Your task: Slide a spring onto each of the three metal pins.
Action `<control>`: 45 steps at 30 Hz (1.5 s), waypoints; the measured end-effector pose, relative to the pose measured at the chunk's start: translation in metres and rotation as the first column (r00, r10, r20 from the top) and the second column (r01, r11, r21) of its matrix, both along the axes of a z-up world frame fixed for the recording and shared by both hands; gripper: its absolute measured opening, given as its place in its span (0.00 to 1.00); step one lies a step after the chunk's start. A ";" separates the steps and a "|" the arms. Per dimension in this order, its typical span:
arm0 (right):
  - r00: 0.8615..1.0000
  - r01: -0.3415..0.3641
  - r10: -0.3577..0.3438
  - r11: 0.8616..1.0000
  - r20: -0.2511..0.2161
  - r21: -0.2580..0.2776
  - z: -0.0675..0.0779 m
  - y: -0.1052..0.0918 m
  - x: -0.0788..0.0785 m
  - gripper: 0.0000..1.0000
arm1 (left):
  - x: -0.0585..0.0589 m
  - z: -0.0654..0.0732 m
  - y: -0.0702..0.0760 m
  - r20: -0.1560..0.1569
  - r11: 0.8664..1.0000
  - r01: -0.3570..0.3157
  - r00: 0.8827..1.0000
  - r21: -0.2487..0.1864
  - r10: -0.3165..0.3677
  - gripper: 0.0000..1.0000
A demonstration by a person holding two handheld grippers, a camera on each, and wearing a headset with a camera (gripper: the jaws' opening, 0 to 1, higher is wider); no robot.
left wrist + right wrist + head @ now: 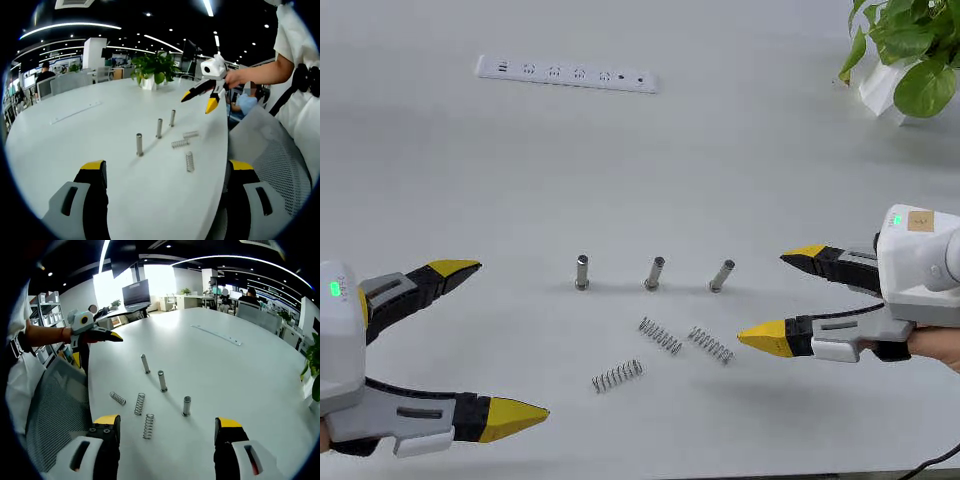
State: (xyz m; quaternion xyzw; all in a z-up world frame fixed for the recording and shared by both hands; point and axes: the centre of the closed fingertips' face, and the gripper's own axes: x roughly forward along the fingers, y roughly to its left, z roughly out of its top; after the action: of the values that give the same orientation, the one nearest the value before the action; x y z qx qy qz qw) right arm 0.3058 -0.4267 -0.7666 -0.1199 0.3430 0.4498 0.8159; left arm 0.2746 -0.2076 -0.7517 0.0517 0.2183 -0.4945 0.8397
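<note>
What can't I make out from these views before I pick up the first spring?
The pins: head view, bases too small to tell whether they are fixed in the table or just standing.
The springs: all views, coils too small to judge whether they fit over the pins.
The plant: head view, cut off by the top and right edges.
The left gripper: head view, its body cut off by the left and bottom edges.

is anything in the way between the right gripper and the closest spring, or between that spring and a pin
Nothing visible is in the way. The right gripper is open beside the closest spring, with only tabletop between them. The nearest pin stands upright just beyond that spring, with no object between the two.
</note>
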 end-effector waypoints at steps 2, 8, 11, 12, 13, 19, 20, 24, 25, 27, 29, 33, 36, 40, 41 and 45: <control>1.000 -0.008 0.008 1.000 0.005 0.011 0.000 -0.001 -0.004 0.79 | -0.001 0.000 0.000 -0.001 1.000 0.000 1.000 0.007 0.000 0.99; 0.999 -0.026 0.024 0.998 0.026 0.052 -0.001 0.000 -0.014 0.88 | -0.004 -0.002 -0.002 -0.010 1.000 0.005 1.000 0.031 -0.004 0.96; 0.999 -0.032 0.030 0.997 0.035 0.071 -0.003 0.000 -0.019 0.92 | -0.006 -0.004 -0.003 -0.015 0.999 0.010 1.000 0.053 -0.009 0.96; 0.999 -0.033 0.031 0.996 0.036 0.078 -0.004 0.000 -0.021 0.93 | -0.007 -0.005 -0.004 -0.020 0.998 0.016 1.000 0.061 -0.015 0.96; 0.999 -0.035 0.032 0.996 0.035 0.080 -0.005 0.000 -0.023 0.94 | -0.008 -0.006 -0.004 -0.023 0.997 0.019 1.000 0.070 -0.018 0.96; 0.999 -0.037 0.035 0.996 0.033 0.078 -0.010 -0.001 -0.029 0.93 | -0.010 -0.012 -0.009 -0.037 0.991 0.034 0.999 0.133 -0.029 0.88; 0.999 -0.034 0.031 0.996 0.033 0.080 -0.009 -0.001 -0.030 0.93 | -0.011 -0.013 -0.011 -0.046 0.989 0.036 0.999 0.141 -0.030 0.86; 0.999 -0.028 0.024 0.997 0.042 0.079 -0.010 -0.003 -0.030 0.92 | -0.014 -0.021 -0.016 -0.099 0.984 0.038 0.995 0.174 -0.020 0.79; 0.999 -0.025 0.022 0.996 0.043 0.084 -0.009 -0.002 -0.031 0.92 | -0.016 -0.022 -0.020 -0.107 0.983 0.047 0.994 0.178 -0.028 0.79; 0.999 -0.026 0.022 0.996 0.050 0.091 -0.008 -0.002 -0.032 0.92 | -0.018 -0.025 -0.024 -0.119 0.979 0.053 0.992 0.195 -0.030 0.76; 0.998 -0.027 0.022 0.995 0.051 0.099 -0.008 -0.002 -0.033 0.92 | -0.023 -0.028 -0.029 -0.149 0.977 0.073 0.988 0.200 -0.044 0.70; 0.998 -0.028 0.023 0.994 0.054 0.109 -0.008 -0.003 -0.036 0.94 | -0.028 -0.037 -0.037 -0.167 0.964 0.100 0.984 0.247 -0.059 0.61; 0.998 -0.031 0.024 0.992 0.058 0.119 -0.008 -0.004 -0.038 0.96 | -0.029 -0.044 -0.041 -0.183 0.956 0.104 0.982 0.274 -0.055 0.53; 0.998 -0.037 0.029 0.992 0.063 0.120 -0.009 -0.007 -0.040 0.97 | -0.032 -0.052 -0.048 -0.212 0.947 0.117 0.976 0.299 -0.053 0.45; 0.998 -0.037 0.030 0.992 0.064 0.122 -0.009 -0.007 -0.041 0.97 | -0.032 -0.053 -0.049 -0.217 0.946 0.116 0.975 0.304 -0.049 0.43; 0.998 -0.038 0.030 0.992 0.063 0.123 -0.010 -0.011 -0.042 0.96 | -0.030 -0.058 -0.056 -0.227 0.937 0.119 0.973 0.329 -0.044 0.38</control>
State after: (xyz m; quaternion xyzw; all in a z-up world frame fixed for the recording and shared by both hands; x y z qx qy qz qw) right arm 0.2638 -0.4374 -0.7766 -0.0884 0.2873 0.4803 0.8240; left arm 0.2449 -0.2639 -0.8101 0.1508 0.3882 -0.4866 0.7680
